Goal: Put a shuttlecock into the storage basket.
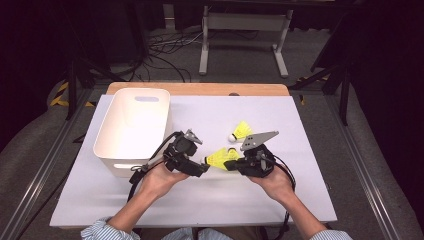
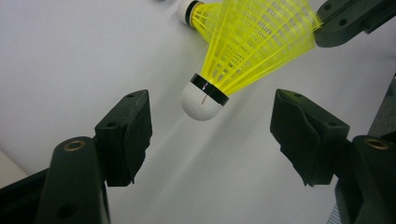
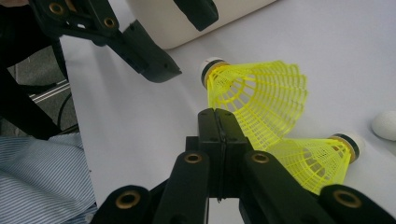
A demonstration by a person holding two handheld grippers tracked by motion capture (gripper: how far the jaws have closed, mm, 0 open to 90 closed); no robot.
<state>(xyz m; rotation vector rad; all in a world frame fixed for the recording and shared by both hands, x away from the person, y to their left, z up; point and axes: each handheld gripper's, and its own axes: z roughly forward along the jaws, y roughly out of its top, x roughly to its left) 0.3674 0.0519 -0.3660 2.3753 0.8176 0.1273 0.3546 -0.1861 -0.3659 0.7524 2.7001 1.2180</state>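
A yellow shuttlecock (image 1: 216,158) with a white cork hangs just above the white table (image 1: 200,200), between my two grippers. My right gripper (image 1: 231,164) (image 3: 218,116) is shut on the rim of its skirt (image 3: 261,100). My left gripper (image 1: 202,170) (image 2: 210,130) is open, and the cork (image 2: 203,100) points into the gap between its jaws without touching them. A second yellow shuttlecock (image 3: 317,158) lies on the table right behind the held one. A third shuttlecock (image 1: 242,130) lies farther back.
A white plastic bin (image 1: 132,127) stands on the left of the table, close beside my left hand. A striped sleeve (image 3: 42,177) shows at the near edge. Beyond the table are a desk frame (image 1: 245,30) and floor cables.
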